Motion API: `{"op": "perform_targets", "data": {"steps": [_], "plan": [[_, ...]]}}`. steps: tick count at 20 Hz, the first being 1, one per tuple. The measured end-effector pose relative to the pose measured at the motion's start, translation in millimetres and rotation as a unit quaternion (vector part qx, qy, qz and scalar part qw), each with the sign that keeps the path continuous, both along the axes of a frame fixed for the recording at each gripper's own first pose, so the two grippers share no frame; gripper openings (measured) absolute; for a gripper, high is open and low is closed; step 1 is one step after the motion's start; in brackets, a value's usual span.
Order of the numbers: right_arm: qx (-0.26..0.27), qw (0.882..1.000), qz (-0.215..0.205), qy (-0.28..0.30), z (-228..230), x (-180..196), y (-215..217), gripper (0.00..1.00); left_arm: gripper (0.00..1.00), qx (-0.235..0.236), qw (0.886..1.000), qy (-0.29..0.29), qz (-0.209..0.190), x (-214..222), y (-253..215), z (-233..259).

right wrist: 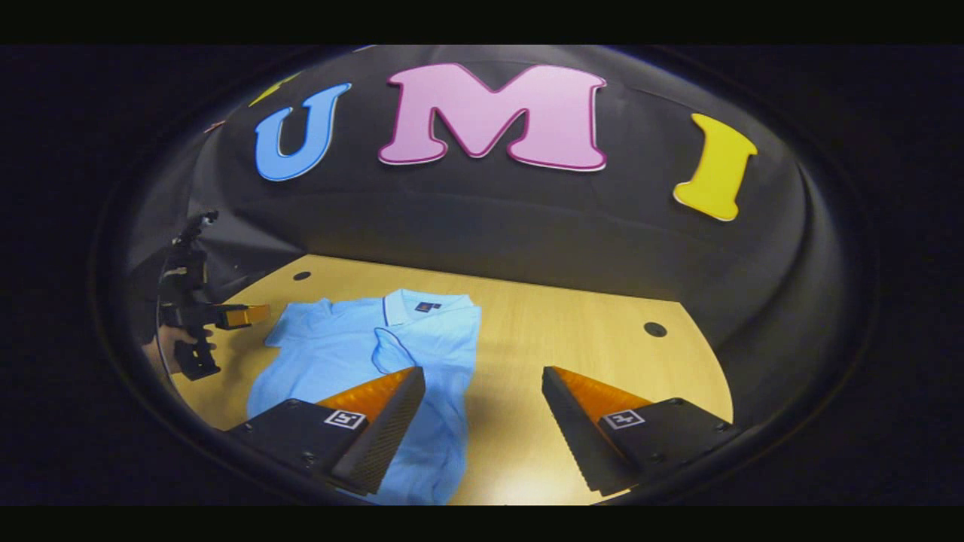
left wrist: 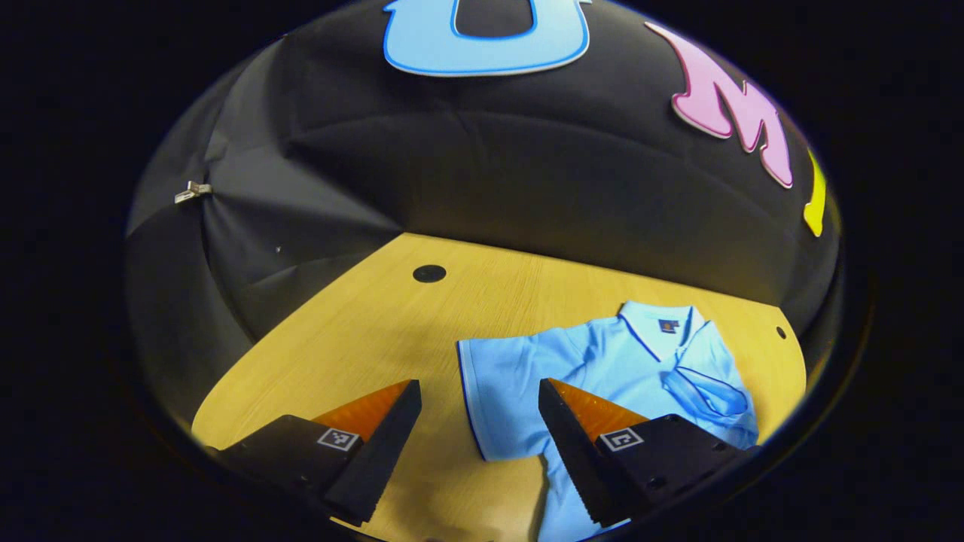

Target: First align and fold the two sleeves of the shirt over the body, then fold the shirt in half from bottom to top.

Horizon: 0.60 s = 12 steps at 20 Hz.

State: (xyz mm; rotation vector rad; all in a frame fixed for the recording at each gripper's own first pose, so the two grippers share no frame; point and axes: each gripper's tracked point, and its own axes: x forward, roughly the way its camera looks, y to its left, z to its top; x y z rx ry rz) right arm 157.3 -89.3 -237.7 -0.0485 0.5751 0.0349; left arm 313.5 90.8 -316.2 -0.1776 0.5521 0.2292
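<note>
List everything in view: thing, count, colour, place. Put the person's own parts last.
shirt: one, light blue with a collar, lying flat on the table; one sleeve already folded over the body, the other spread out toward the left gripper.
table: one, light wood, under the shirt.
round holes in the table: two, dark, near the far edge on either side of the shirt.
metal clip: one, silvery, on the booth wall.
left gripper: one, open, above the spread sleeve's edge.
right gripper: one, open, above the shirt's side.
hand: one, holding the left gripper, seen in the right gripper view.
</note>
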Motion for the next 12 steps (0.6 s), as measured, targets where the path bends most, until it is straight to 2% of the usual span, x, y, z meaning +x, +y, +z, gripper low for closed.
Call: {"op": "perform_targets", "data": {"steps": [5, 8, 9, 12], "plan": [[0.0, 1.0, -0.023, 0.0, -7, -8, -32, 0.98, 1.0, 0.005, 1.0, 0.027, 0.006, 47, 8, -35], [0.004, 0.999, -0.033, 0.008, -17, -15, -42, 0.98, 1.0, 0.027, 0.998, 0.054, -0.025, 54, -1, -53], [0.008, 0.999, -0.036, 0.01, -20, -17, -43, 0.98, 1.0, 0.026, 0.998, 0.04, -0.038, 60, -4, -50], [0.02, 0.999, -0.041, 0.019, -32, -22, -45, 0.98, 0.81, 0.021, 0.997, 0.043, -0.057, 63, -10, -51]]}}
